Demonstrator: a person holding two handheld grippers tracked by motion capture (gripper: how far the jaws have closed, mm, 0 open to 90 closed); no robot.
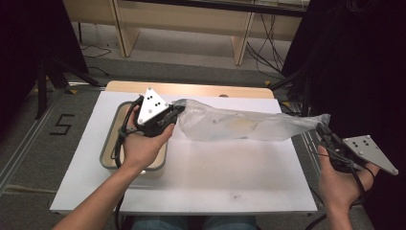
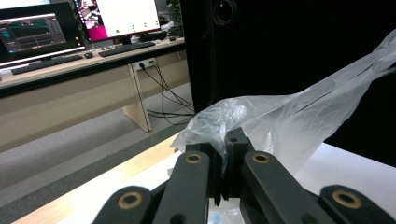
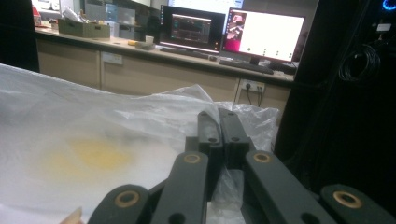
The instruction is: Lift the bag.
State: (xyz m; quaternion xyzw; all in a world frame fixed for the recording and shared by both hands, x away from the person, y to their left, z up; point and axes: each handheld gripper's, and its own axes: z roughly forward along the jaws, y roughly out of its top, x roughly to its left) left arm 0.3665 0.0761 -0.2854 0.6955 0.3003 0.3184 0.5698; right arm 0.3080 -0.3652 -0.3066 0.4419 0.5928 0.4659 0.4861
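Note:
A clear plastic bag (image 1: 239, 125) hangs stretched above the white table (image 1: 201, 177), with something pale yellow inside it (image 3: 95, 154). My left gripper (image 1: 178, 111) is shut on the bag's left end over the grey tray (image 1: 108, 143). In the left gripper view the jaws meet on crumpled film (image 2: 261, 116), the left gripper (image 2: 225, 140) closed tight. My right gripper (image 1: 321, 128) is shut on the bag's right end past the table's right edge. The right gripper (image 3: 219, 116) pinches the film (image 3: 252, 116) between closed jaws.
The grey tray with a pale inside sits at the table's left, under my left hand. A wooden strip (image 1: 191, 89) runs along the table's far edge. Beyond are desk legs and cables (image 1: 261, 52) on the floor. Black drapes stand at both sides.

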